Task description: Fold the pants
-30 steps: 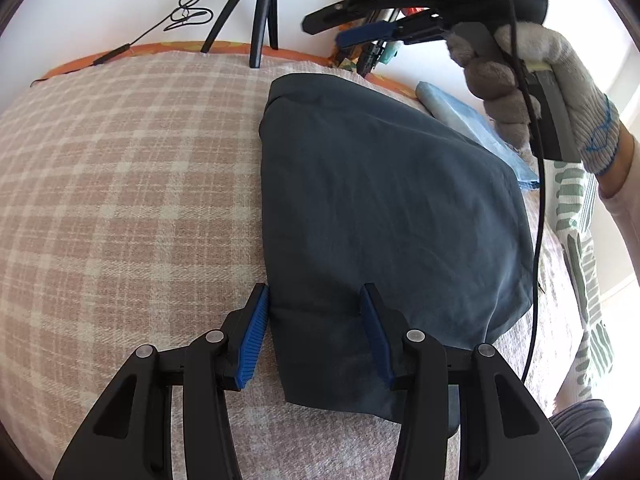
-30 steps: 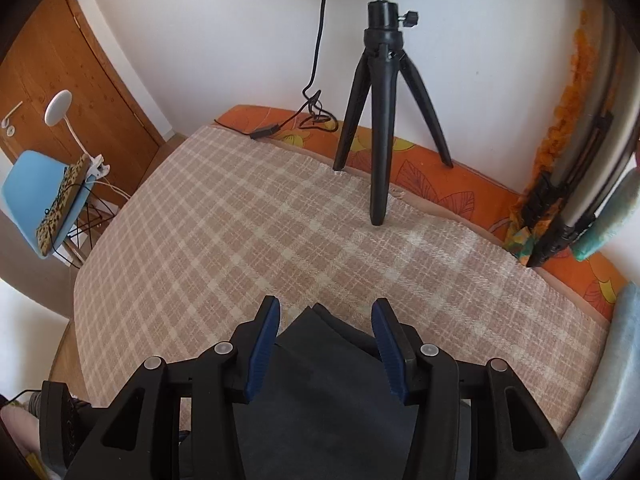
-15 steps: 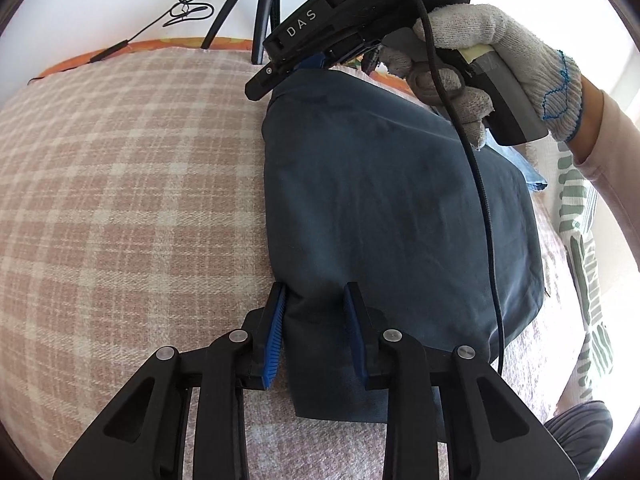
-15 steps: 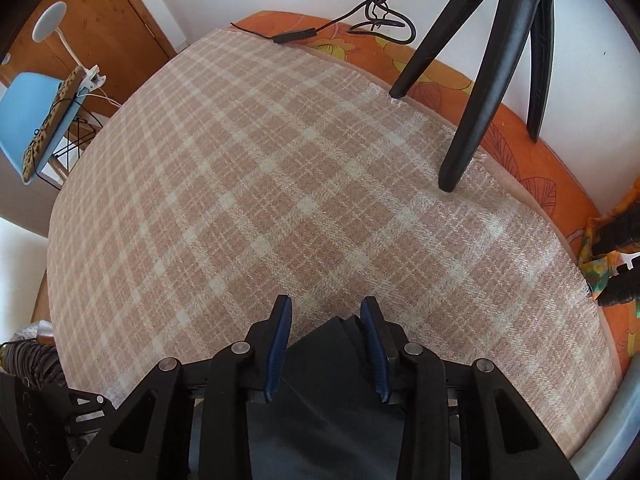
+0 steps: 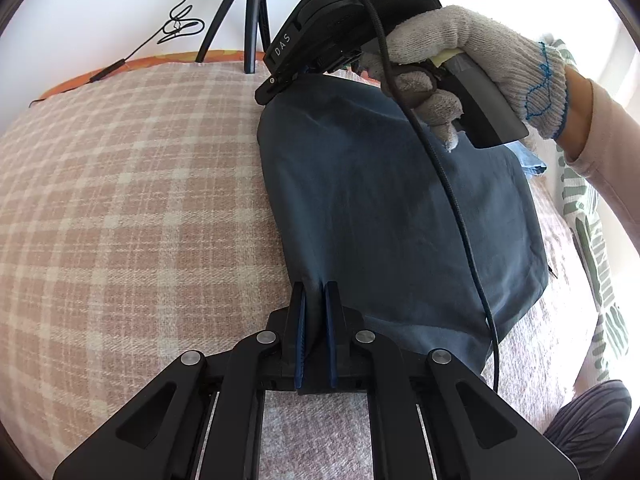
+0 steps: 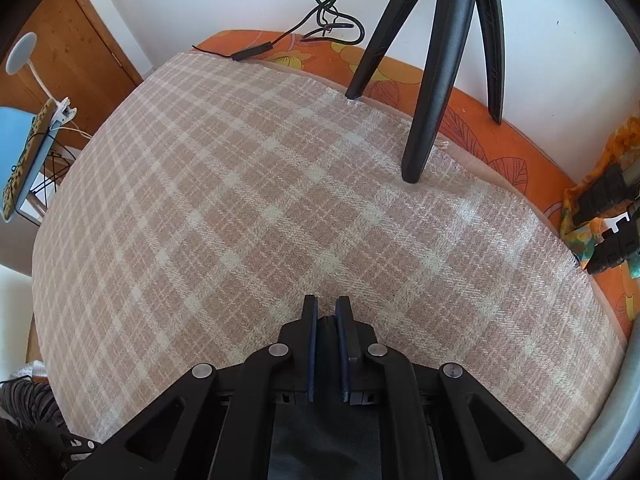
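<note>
Blue pants (image 5: 392, 208) | left tool (image 5: 315, 296) pinches near corner | right tool (image 6: 327, 312) pinches far corner

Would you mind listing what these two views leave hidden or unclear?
- Left wrist view: right gripper's fingertips, hidden by its own body.
- Left wrist view: light blue cloth, mostly behind the gloved hand.
- Right wrist view: pants, mostly behind the gripper frame.
- Right wrist view: tripod top, cut off.

Bed (image 6: 224, 208) under a pink-and-cream plaid blanket, folded dark blue pants (image 5: 392, 216) lying on it, black tripod (image 6: 436, 80) standing beyond the pants, black cable (image 6: 256, 50) left of the tripod
</note>
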`<action>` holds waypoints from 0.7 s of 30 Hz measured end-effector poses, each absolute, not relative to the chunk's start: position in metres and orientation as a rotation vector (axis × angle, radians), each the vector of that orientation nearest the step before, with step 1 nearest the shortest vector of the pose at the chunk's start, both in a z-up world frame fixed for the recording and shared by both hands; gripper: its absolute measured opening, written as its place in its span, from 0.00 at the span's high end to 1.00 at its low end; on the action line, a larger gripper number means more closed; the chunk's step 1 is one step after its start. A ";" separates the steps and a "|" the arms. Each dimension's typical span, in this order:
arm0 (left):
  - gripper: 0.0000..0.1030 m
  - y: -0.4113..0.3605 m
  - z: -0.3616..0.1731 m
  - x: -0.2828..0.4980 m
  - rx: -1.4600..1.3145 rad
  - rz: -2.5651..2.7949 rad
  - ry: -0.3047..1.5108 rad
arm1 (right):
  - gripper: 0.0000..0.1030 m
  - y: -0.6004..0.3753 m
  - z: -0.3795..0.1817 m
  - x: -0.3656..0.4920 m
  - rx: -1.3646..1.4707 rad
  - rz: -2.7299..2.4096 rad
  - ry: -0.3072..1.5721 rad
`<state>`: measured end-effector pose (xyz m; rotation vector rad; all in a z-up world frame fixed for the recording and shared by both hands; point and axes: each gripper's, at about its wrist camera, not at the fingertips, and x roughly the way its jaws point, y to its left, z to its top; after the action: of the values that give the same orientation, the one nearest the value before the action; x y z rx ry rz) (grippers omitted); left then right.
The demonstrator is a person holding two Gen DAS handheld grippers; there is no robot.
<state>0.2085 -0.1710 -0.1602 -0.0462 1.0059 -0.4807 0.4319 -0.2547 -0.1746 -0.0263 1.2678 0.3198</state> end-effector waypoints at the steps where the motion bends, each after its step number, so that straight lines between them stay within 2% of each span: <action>1: 0.93 -0.169 -0.160 0.208 -0.048 -0.481 1.010 | 0.93 -0.257 -0.173 0.433 -0.017 0.278 1.248; 5: 0.93 -0.164 -0.155 0.206 -0.048 -0.472 1.012 | 0.81 -0.280 -0.148 0.423 0.072 0.151 1.145; 7: 0.93 -0.161 -0.149 0.202 -0.044 -0.463 0.997 | 0.70 -0.282 -0.129 0.406 0.041 0.099 1.074; 8: 0.93 -0.158 -0.145 0.203 -0.052 -0.461 0.991 | 0.60 -0.282 -0.120 0.396 0.023 0.071 1.039; 11: 0.93 -0.150 -0.135 0.205 -0.076 -0.440 0.965 | 0.60 -0.286 -0.097 0.363 0.064 0.042 0.989; 13: 0.93 -0.145 -0.127 0.207 -0.093 -0.431 0.947 | 0.56 -0.287 -0.083 0.342 0.070 0.013 0.960; 15: 0.93 -0.142 -0.119 0.208 -0.096 -0.424 0.922 | 0.46 -0.284 -0.070 0.321 0.067 -0.012 0.933; 19: 0.93 -0.136 -0.107 0.212 -0.113 -0.428 0.891 | 0.45 -0.275 -0.050 0.285 0.066 -0.039 0.891; 21: 0.93 -0.135 -0.105 0.217 -0.122 -0.431 0.890 | 0.38 -0.273 -0.044 0.264 0.060 -0.061 0.874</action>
<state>0.2167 -0.1354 -0.1047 -0.1223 0.8898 -0.4315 0.2639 -0.2733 -0.0440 0.0601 0.8738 -0.0608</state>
